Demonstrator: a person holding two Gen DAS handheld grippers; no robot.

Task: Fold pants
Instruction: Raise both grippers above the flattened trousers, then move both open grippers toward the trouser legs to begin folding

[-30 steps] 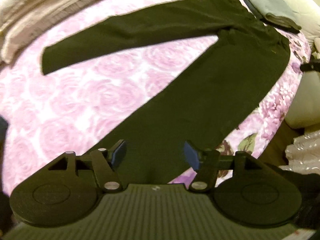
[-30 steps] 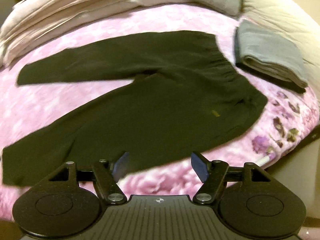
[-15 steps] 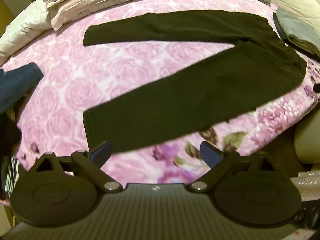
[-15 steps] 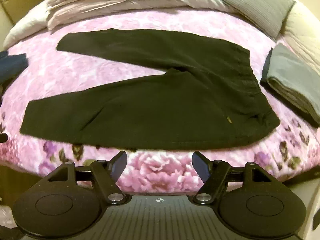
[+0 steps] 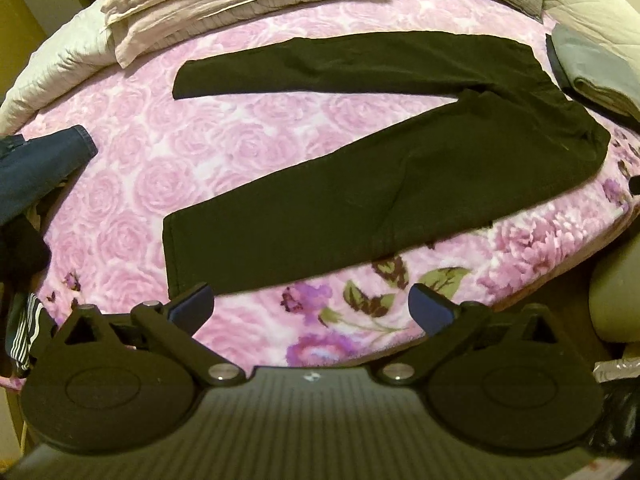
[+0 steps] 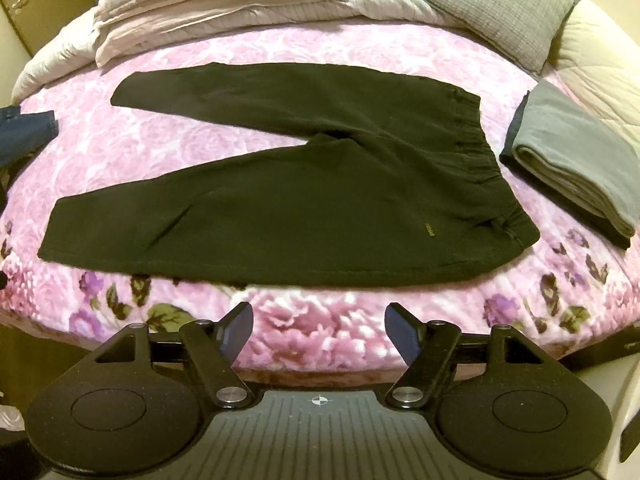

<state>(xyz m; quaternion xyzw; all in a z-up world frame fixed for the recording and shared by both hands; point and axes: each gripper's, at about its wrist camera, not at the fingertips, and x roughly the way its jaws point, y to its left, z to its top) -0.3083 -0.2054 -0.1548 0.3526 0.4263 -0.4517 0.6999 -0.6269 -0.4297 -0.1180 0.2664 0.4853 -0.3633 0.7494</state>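
Observation:
Dark pants (image 5: 400, 184) lie flat on the pink rose blanket (image 5: 180, 168), waistband (image 6: 476, 148) to the right, the two legs spread in a V toward the left. My left gripper (image 5: 308, 296) hovers over the bed's near edge just short of the near leg's cuff. Its jaws are opening wide, and only blanket shows between them. My right gripper (image 6: 319, 312) is open above the blanket's front border, short of the pants (image 6: 320, 208) near the hip, and holds nothing.
A folded grey garment (image 6: 572, 152) lies right of the waistband. A grey pillow (image 6: 500, 12) and a heap of pale bedding (image 6: 208, 0) fill the far side. Dark blue jeans (image 5: 36, 168) hang over the left edge. The bed drops off right under both grippers.
Both grippers drew back from the pants to the bed's near edge. The left jaws spread wider; the near leg, which filled the view between them, now lies beyond the fingertips.

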